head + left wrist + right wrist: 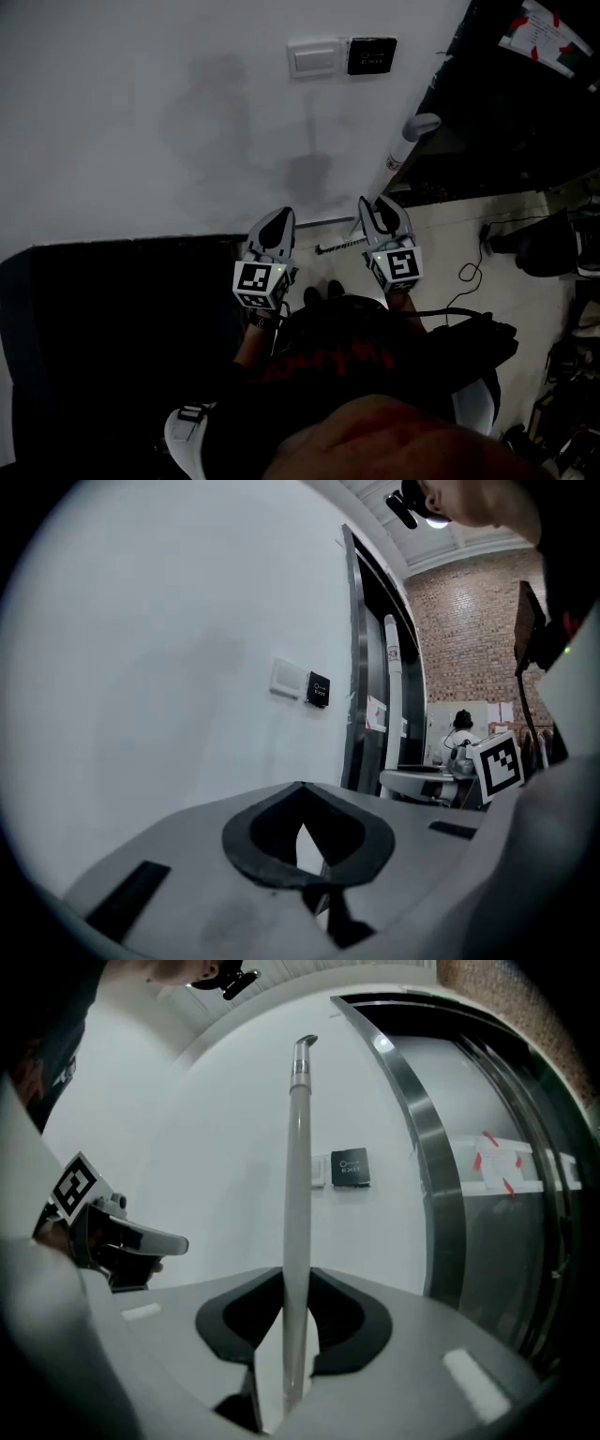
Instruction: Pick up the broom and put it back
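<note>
White wall (141, 112) fills the upper left of the head view, and pale floor (450, 234) shows at centre right. At frame centre, the right gripper (375, 211) (295, 1335) is clamped on the broom (401, 150) (298, 1194), its dark pads pressing either side of the white handle. The handle stands upright between them and ends in a grey cap near the top of the right gripper view. Just to its left, the left gripper (277, 220) (300, 841) has its jaws together with nothing in them. Above both, a white light switch (314, 58) and a black plate (372, 54) sit side by side on the wall. A dark metal door frame (422, 1147) rises at the right.
</note>
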`<action>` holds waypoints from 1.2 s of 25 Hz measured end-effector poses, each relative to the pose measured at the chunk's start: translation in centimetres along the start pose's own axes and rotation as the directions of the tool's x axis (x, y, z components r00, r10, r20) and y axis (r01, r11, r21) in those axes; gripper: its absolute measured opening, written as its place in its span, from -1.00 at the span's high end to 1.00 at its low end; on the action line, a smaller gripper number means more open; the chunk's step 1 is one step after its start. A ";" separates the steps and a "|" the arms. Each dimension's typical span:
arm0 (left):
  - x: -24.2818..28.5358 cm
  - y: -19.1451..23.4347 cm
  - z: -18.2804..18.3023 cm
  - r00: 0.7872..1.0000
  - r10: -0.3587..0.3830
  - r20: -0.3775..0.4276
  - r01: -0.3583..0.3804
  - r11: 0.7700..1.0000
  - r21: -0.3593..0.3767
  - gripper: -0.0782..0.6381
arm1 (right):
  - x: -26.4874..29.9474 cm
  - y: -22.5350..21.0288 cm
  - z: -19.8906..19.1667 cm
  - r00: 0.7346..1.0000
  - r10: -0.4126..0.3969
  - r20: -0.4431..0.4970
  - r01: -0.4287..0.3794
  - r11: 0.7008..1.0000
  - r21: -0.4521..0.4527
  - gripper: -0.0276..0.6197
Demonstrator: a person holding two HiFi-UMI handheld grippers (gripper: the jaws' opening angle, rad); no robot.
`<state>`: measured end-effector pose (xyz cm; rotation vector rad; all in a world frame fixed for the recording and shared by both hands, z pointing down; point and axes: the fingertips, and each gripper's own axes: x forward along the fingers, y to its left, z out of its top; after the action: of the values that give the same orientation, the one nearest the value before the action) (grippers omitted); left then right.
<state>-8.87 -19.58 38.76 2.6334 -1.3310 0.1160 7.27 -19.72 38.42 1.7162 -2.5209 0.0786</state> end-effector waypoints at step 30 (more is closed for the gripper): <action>-0.2 -1.0 1.8 0.998 -0.040 0.055 0.042 0.999 -0.028 0.77 | -0.6 1.0 2.4 0.979 0.188 0.075 -0.181 0.979 -0.099 0.64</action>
<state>-8.20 -19.17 36.84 2.6553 -1.2841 0.0186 6.41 -19.01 35.93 1.4790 -2.6931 -0.0979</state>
